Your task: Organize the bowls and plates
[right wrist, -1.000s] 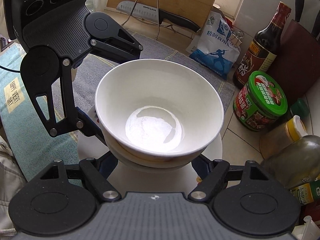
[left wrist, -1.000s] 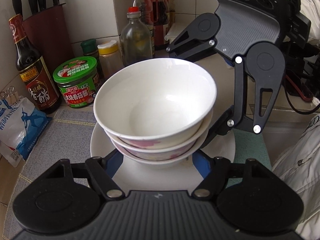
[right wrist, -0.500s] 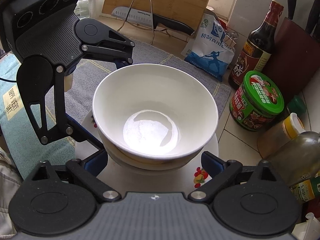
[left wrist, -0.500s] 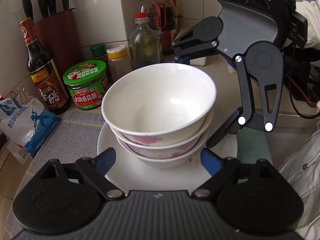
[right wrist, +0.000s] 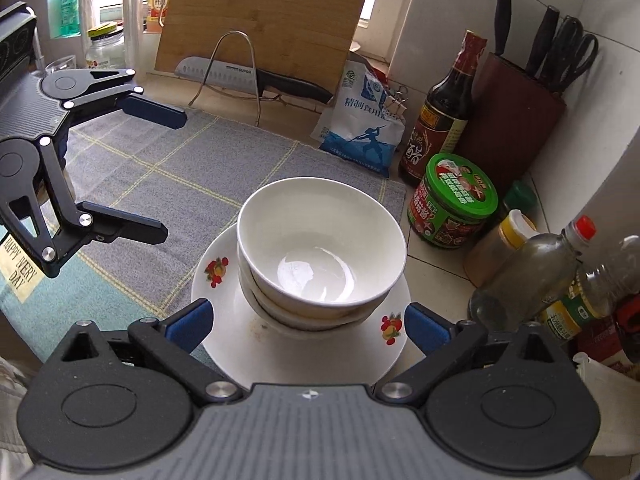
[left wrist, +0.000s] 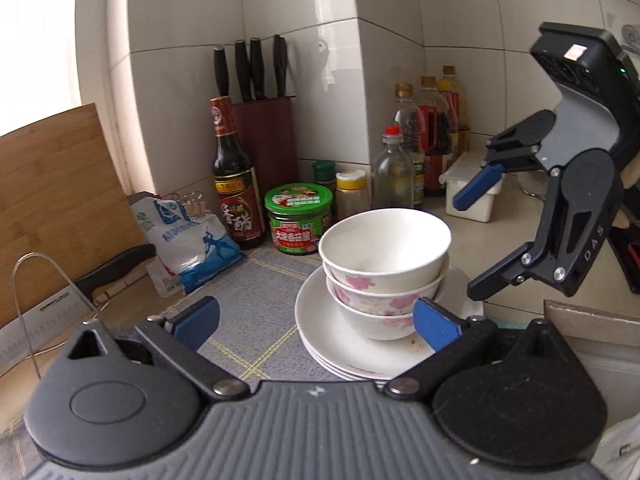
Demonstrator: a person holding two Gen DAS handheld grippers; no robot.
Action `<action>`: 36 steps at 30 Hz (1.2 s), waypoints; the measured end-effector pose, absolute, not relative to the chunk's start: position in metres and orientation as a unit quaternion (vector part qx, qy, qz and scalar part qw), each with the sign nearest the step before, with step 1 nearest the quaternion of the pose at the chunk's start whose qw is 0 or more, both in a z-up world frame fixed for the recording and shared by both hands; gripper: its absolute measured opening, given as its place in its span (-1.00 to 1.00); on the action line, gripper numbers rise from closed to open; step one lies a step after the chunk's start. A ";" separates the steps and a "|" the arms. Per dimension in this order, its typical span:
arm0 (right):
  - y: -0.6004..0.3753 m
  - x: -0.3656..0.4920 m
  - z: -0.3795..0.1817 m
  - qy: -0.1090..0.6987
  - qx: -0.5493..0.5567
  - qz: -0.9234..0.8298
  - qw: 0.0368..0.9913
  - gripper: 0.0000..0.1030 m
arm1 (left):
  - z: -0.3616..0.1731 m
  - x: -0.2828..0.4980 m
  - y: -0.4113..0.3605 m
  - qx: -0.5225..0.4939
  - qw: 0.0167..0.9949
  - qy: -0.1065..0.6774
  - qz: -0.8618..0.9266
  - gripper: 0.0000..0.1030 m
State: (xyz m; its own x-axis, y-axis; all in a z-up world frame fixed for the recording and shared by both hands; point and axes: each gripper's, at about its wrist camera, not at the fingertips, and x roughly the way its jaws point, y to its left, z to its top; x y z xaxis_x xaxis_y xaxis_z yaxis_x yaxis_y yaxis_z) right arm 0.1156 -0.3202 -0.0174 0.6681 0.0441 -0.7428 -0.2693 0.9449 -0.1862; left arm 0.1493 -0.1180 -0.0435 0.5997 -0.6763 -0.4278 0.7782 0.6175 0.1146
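Note:
Three white bowls (left wrist: 384, 264) (right wrist: 320, 248), the lower ones with pink flowers, sit nested on a stack of white plates (left wrist: 328, 332) (right wrist: 224, 292) on the counter. My left gripper (left wrist: 316, 322) (right wrist: 172, 176) hangs to the left of the stack, clear of it; its jaws have just been opening and nothing is between them. My right gripper (right wrist: 308, 324) (left wrist: 480, 240) is open too, raised on the stack's other side, touching neither bowl nor plate.
Behind the stack stand a green-lidded jar (left wrist: 298, 218), a dark vinegar bottle (left wrist: 234, 184), a knife block (left wrist: 266, 136) and several oil bottles (right wrist: 532, 272). A salt bag (left wrist: 188, 244), a cutting board (right wrist: 260, 20) and a knife (right wrist: 240, 76) lie beyond the grey checked mat (left wrist: 248, 292).
Both grippers have drawn back and up from the stack, which now looks smaller. The left jaws, earlier close around the plates' rim, have spread wide. The bowls and plates stayed put.

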 end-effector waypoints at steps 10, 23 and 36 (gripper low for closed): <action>-0.274 0.068 -0.014 0.378 0.039 -0.146 0.914 1.00 | -0.015 0.122 -0.094 0.076 0.909 0.285 -0.293 0.99; -0.235 0.023 0.009 0.333 0.062 -0.226 0.913 1.00 | 0.004 0.093 -0.073 0.082 0.912 0.290 -0.279 0.99; -0.230 0.017 0.015 0.322 0.060 -0.228 0.917 1.00 | 0.013 0.082 -0.071 0.083 0.919 0.280 -0.265 0.99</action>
State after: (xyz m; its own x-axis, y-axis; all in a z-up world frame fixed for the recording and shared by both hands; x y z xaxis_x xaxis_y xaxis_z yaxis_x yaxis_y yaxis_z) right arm 0.0167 -0.2303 0.0147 0.6887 -0.3801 -0.6175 0.4573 0.8885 -0.0369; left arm 0.0823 -0.0706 0.0129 0.7027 -0.4413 -0.5581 0.5339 0.8455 0.0038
